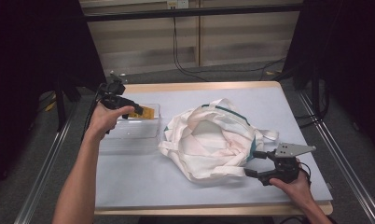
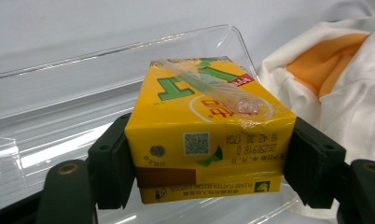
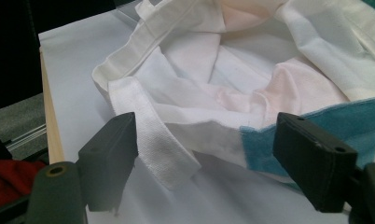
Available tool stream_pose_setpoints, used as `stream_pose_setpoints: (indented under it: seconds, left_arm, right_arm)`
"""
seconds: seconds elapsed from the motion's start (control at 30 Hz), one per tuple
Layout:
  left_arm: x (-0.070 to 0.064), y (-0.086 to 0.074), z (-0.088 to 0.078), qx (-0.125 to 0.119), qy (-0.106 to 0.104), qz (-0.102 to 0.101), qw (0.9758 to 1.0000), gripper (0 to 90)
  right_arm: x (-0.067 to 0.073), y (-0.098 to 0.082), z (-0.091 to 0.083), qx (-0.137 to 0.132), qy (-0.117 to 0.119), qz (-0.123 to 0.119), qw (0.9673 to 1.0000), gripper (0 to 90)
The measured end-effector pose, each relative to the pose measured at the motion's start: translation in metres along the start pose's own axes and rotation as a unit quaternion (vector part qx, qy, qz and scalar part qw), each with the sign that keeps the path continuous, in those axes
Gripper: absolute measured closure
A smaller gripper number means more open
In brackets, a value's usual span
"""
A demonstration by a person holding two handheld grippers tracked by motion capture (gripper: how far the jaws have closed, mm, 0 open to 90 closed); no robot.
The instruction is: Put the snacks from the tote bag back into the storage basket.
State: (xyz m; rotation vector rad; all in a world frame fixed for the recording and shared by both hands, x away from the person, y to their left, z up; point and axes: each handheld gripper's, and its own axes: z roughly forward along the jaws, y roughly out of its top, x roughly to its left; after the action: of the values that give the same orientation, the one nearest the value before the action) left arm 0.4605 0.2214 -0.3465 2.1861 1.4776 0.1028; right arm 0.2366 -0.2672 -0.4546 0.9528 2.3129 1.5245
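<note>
My left gripper is shut on a yellow drink carton, its pads pressing the carton's two sides. A wrapped straw lies taped across the carton's top. In the high view the left gripper holds the carton over a clear plastic tray at the table's left. A white cloth tote bag with teal trim lies crumpled mid-table, its mouth gaping upward. My right gripper stands open at the bag's near right rim. In the right gripper view the jaws straddle the bag's hem and a white strap without pressing them.
The pale table has a wooden edge along the back. Black frame posts and cables stand beyond the table. Metal rails run along both sides on the floor.
</note>
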Motion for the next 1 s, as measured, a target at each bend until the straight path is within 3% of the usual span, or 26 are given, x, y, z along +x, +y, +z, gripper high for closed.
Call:
stream_pose_setpoints:
  seconds: [0.3,0.4,0.53,1.0]
  left_arm:
    - [-0.004,0.015,0.005,0.020,0.017,-0.009,0.9996,27.4]
    - [-0.008,0.019,0.006,0.014,0.025,-0.010,0.9995,27.4]
    - [-0.009,0.023,0.010,0.026,0.020,-0.011,0.9994,27.4]
    - [-0.017,0.032,0.028,0.047,0.020,-0.057,0.9971,27.4]
  right_arm:
    - [-0.002,0.001,0.000,-0.003,0.004,0.001,1.0000,21.7]
    - [-0.003,0.001,0.000,-0.004,0.001,0.000,1.0000,21.8]
    - [-0.004,0.001,0.001,-0.002,0.001,0.001,1.0000,21.8]
    - [-0.002,0.002,0.002,0.002,0.003,-0.005,1.0000,21.8]
